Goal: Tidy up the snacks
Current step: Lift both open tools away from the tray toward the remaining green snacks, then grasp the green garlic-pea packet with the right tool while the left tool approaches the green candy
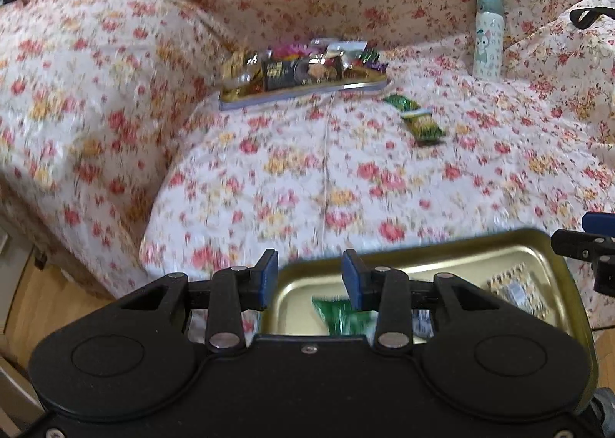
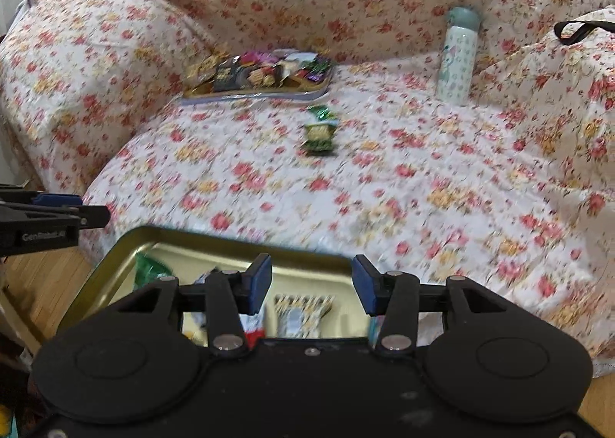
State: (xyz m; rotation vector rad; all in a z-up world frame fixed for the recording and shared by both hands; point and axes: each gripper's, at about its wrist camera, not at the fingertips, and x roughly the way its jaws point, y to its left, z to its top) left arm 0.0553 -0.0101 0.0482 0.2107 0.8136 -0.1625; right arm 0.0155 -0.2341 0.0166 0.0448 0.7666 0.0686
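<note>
2 tins hold the snacks you are sorting: a gold tin [image 1: 480, 246] sits at the near edge of the floral-covered sofa [image 1: 346, 188], right below both of your grippers, and a far tray [image 1: 300, 92] heaped with mixed wrappers lies back where the seat meets the backrest, its long axis running left to right across both views. Between them, a green snack packet [image 1: 417, 117] lies alone on the seat, just in front of the far tray's right end; in the left wrist view its long axis runs diagonally from upper left to lower right, while in the right wrist view [image 2: 319, 128] it runs nearly straight away from you. Inside the gold tin you can see a green wrapper [image 1: 338, 317] toward the left and a yellow patterned packet [image 2: 301, 313] toward the right, its long side pointing away from you. Your left gripper [image 1: 309, 276] hangs over the tin's left part with its jaws spread and nothing between them. Your right gripper [image 2: 312, 284] hangs over the tin's middle, jaws likewise spread and holding nothing. A pale green bottle [image 2: 457, 57] stands upright against the backrest, well to the right of the far tray. Both views are blurred, so the wrapper print is unreadable.
</note>
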